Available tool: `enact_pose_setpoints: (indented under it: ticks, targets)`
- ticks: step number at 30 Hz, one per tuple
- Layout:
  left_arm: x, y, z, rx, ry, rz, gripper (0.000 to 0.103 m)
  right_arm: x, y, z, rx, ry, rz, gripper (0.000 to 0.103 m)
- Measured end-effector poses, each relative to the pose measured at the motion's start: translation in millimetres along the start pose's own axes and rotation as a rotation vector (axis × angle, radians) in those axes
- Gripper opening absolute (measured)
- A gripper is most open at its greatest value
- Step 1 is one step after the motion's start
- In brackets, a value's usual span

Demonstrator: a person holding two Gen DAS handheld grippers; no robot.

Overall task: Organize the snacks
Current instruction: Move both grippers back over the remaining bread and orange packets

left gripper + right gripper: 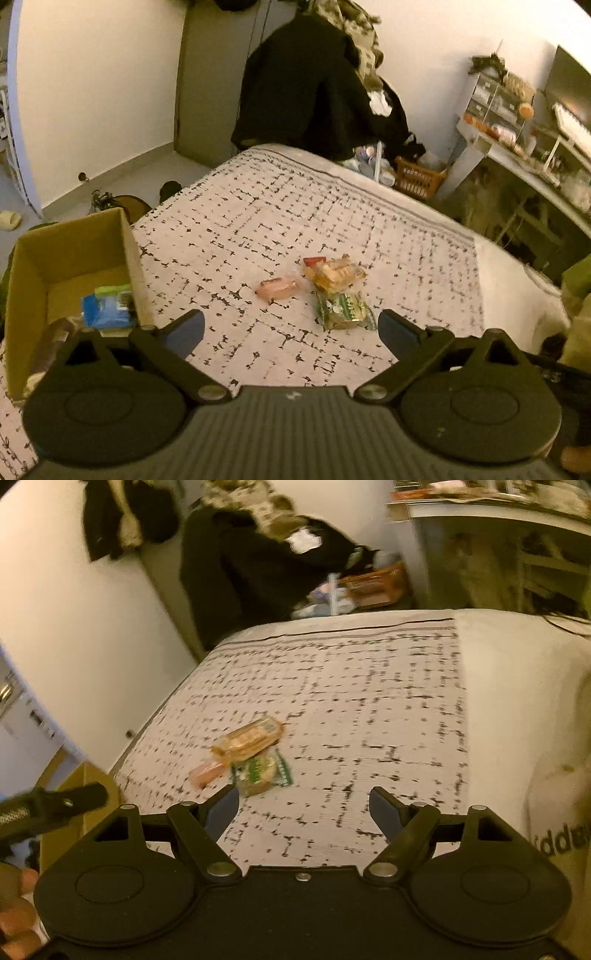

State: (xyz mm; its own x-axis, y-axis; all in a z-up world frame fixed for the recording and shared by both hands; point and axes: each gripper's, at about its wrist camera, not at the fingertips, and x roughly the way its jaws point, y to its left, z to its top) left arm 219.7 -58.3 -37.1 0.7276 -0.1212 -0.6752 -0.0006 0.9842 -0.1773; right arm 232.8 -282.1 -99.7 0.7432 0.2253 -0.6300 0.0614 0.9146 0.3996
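Snacks wait on the bed (369, 206) as a box (70, 240) stands ready at its left edge.

Box holds some packets already; three snacks (332, 291) lie mid-bed, just beyond the left gripper (291, 328) and right gripper (303, 805), both spread, holding nothing.

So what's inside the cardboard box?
The cardboard box holds a blue-and-green packet and a dark wrapped item. The left gripper covers its near corner; nothing more shows.
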Motion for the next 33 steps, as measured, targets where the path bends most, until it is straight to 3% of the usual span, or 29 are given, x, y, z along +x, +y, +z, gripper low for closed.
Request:
enact_pose_setpoints:
  ticks: [5, 9, 15, 18, 23, 26, 33]
  targets:
    - [23, -9, -6, 0.030, 0.039, -0.005, 0.096, -18, 0, -16, 0.047, -0.024, -0.014, 0.077]
    - [34, -18, -8, 0.055, 0.053, -0.030, 0.096, -31, 16, -23, -0.013, -0.047, -0.072, 0.077]
    - [44, -30, -15, 0.096, 0.074, -0.046, 0.096, -40, 29, -28, -0.044, -0.038, -0.069, 0.077]
    - [51, -30, -17, 0.119, 0.086, -0.061, 0.087, -42, 33, -29, -0.068, -0.047, -0.071, 0.077]
    - [54, -26, -21, 0.149, 0.075, -0.054, 0.082, -29, 32, -25, -0.052, -0.043, -0.074, 0.077]
    - [62, -20, -20, 0.132, 0.089, -0.058, 0.074, -17, 36, -25, -0.058, -0.037, -0.060, 0.077]
    - [78, -10, -11, 0.138, 0.083, -0.049, 0.069, 16, 39, -27, -0.081, 0.022, -0.017, 0.077]
